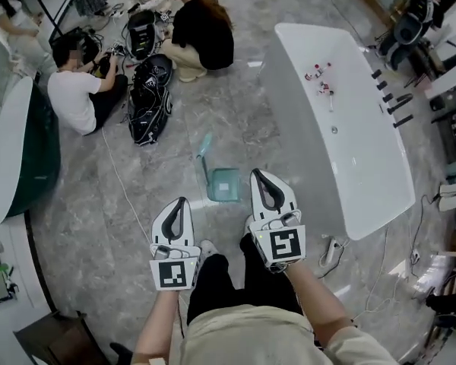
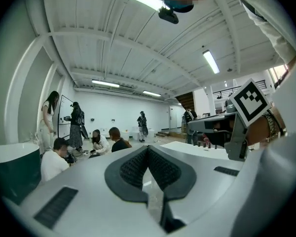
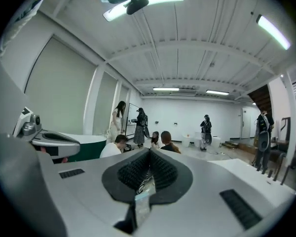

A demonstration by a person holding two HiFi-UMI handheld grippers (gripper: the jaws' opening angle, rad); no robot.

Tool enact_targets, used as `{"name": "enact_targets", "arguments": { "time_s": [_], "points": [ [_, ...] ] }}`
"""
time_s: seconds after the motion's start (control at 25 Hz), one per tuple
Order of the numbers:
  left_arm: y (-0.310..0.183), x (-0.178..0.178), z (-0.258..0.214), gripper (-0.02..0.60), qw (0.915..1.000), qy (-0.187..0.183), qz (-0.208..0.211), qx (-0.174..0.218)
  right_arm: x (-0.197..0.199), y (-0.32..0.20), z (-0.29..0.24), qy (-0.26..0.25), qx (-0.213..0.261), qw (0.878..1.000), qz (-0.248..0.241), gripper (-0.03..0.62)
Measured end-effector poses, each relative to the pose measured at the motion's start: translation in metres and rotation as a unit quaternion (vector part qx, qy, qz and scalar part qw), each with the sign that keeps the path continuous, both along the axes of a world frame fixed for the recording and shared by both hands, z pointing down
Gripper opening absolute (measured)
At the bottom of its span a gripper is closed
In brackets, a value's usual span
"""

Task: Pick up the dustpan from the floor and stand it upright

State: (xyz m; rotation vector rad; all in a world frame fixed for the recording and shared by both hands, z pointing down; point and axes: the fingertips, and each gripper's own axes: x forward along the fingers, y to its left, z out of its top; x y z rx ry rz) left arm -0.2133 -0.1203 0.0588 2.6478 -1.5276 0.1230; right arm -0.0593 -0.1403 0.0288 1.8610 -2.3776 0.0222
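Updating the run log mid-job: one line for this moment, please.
left gripper: shut, empty | right gripper: shut, empty | teal plastic dustpan: ungripped, apparently upright

I find matt grey plastic shells on my left gripper (image 1: pixel 181 201) and right gripper (image 1: pixel 258 173). Their pads (image 2: pixel 133 167) are black and ribbed. Dustpan (image 1: pixel 223 182): translucent teal plastic. Floor (image 1: pixel 99 204): glossy veined stone. Table (image 1: pixel 365 166), right: smooth, white.

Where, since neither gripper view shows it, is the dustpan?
In the head view, the teal dustpan sits on the floor just beyond the left gripper and right gripper, left of the white table.
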Motion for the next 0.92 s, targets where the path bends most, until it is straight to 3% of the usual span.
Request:
{"name": "enact_targets", "arguments": {
  "time_s": [0.08, 0.2, 0.44, 0.6, 0.76, 0.92],
  "points": [
    [0.022, -0.009, -0.023, 0.008, 0.9997, -0.024, 0.002, 0.007, 0.006, 0.022, -0.025, 0.004, -0.005, 1.0, 0.015, 0.017],
    [0.046, -0.014, -0.056, 0.008, 0.9995, -0.019, -0.014, 0.021, 0.012, 0.045, -0.059, -0.004, 0.007, 1.0, 0.019, 0.018],
    [0.107, -0.004, -0.077, 0.008, 0.9978, -0.023, -0.053, 0.034, 0.013, 0.102, -0.09, -0.004, 0.057, 0.998, -0.017, 0.018],
    [0.156, 0.031, -0.082, 0.008, 0.9971, -0.008, -0.07, 0.029, 0.046, 0.152, -0.089, -0.018, 0.04, 0.999, -0.016, 0.018],
    [0.201, 0.072, -0.083, 0.008, 0.9962, 0.013, -0.082, 0.025, 0.078, 0.194, -0.095, -0.02, 0.056, 0.998, -0.019, 0.018],
    [0.24, 0.108, -0.082, 0.008, 0.9974, 0.014, -0.066, 0.024, 0.106, 0.229, -0.095, -0.03, 0.06, 0.998, -0.014, 0.018]
  ]
}}
